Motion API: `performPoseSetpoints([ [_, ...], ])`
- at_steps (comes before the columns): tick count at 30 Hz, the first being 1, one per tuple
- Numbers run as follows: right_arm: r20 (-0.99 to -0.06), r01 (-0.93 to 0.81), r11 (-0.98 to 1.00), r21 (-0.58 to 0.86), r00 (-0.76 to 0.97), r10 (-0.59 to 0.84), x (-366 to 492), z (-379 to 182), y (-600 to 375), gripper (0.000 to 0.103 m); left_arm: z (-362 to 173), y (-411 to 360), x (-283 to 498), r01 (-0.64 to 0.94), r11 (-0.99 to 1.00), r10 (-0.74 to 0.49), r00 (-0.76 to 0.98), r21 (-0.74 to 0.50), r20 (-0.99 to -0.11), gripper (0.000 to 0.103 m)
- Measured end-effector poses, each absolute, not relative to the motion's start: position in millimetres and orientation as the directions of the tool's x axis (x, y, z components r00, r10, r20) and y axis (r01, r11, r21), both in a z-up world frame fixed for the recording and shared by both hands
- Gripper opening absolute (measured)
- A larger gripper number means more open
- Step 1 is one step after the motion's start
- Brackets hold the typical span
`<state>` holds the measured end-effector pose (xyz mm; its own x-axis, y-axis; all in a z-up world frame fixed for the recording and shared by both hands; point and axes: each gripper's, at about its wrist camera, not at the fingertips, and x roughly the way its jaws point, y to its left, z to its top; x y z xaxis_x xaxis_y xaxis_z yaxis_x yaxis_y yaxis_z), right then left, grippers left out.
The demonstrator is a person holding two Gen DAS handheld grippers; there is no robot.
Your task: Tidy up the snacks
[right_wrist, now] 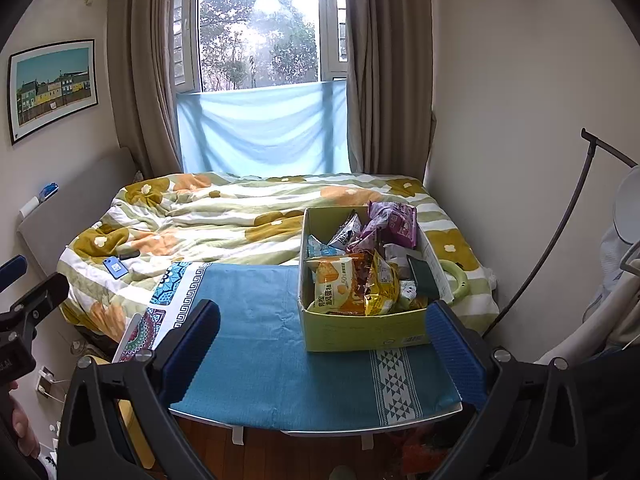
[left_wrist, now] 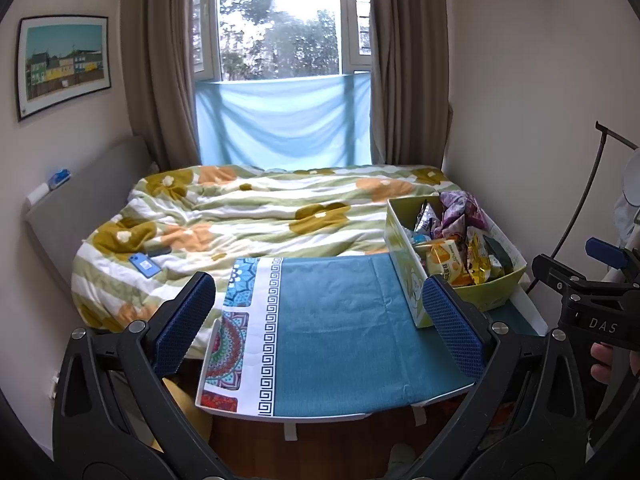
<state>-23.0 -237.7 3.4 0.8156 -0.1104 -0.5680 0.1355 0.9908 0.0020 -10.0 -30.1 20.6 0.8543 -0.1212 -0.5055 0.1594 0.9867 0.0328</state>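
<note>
A light green cardboard box (right_wrist: 360, 330) stands on the right part of a small table covered by a teal cloth (right_wrist: 256, 320). It is packed with snack packets: a yellow one (right_wrist: 334, 286), a gold one (right_wrist: 380, 284), a purple one (right_wrist: 394, 222) and a grey one (right_wrist: 348, 234). In the left wrist view the same box (left_wrist: 408, 268) sits at the table's right side with its packets (left_wrist: 452, 260) showing. My left gripper (left_wrist: 318, 320) is open above the cloth, holding nothing. My right gripper (right_wrist: 322, 346) is open too, its right finger (right_wrist: 456, 356) near the box's front right corner.
A bed with a flowered quilt (right_wrist: 208, 220) lies behind the table, with a blue phone (right_wrist: 114, 268) on it. A window with brown curtains (right_wrist: 264, 40) is at the back. A pale green basket (left_wrist: 496, 288) sits behind the box. The right-hand gripper's body (left_wrist: 588, 300) shows at the right edge.
</note>
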Motion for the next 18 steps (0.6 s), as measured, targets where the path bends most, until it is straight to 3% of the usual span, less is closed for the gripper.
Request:
performPoseSetpoints([
  [18,-0.572,0.135,0.991,0.006,0.813,-0.108,-20.9,3.3,-238.3,0.102,21.0,-29.3,-8.2,0.161,0.986,-0.121,0.855,0.036,-0.505,0.103],
])
